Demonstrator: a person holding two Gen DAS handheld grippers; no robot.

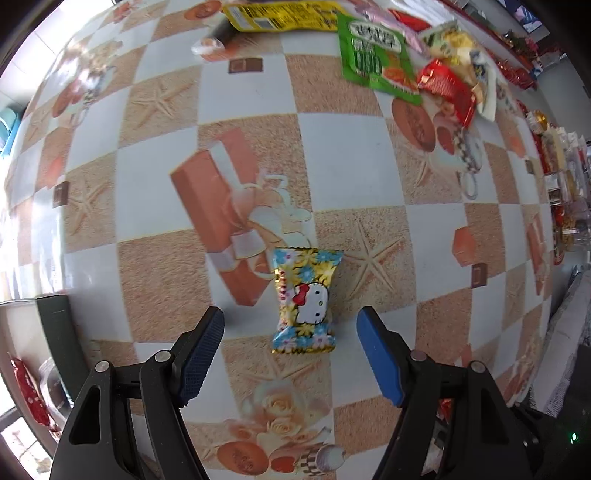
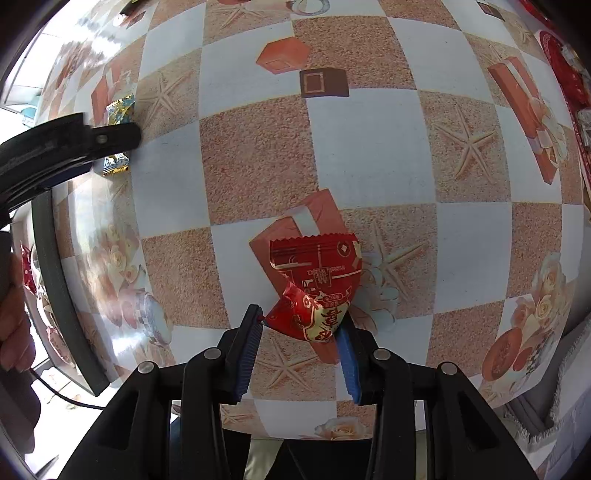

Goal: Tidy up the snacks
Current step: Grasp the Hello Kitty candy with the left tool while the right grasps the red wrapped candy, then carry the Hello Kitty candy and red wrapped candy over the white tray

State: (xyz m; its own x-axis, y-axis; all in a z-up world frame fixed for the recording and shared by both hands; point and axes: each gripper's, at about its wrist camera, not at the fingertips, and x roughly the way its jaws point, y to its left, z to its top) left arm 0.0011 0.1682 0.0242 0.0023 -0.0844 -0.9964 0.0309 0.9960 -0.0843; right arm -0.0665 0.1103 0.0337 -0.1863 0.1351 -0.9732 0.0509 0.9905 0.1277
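Observation:
In the left wrist view a small gold and blue floral Hello Kitty snack packet (image 1: 304, 301) lies flat on the checkered tablecloth. My left gripper (image 1: 291, 321) is open, its blue pads on either side of the packet's near end, apart from it. In the right wrist view my right gripper (image 2: 301, 325) is shut on a red and gold snack packet (image 2: 314, 284), held by its lower end above the table. The left gripper's arm (image 2: 70, 142) shows at the left there, over the floral packet (image 2: 118, 109).
A pile of snacks lies at the table's far edge: a yellow bag (image 1: 280, 14), a green bag (image 1: 376, 55), red packets (image 1: 447, 88). A dark-rimmed container (image 2: 62, 291) with a red packet sits off the table's left edge. Shelves stand at the right.

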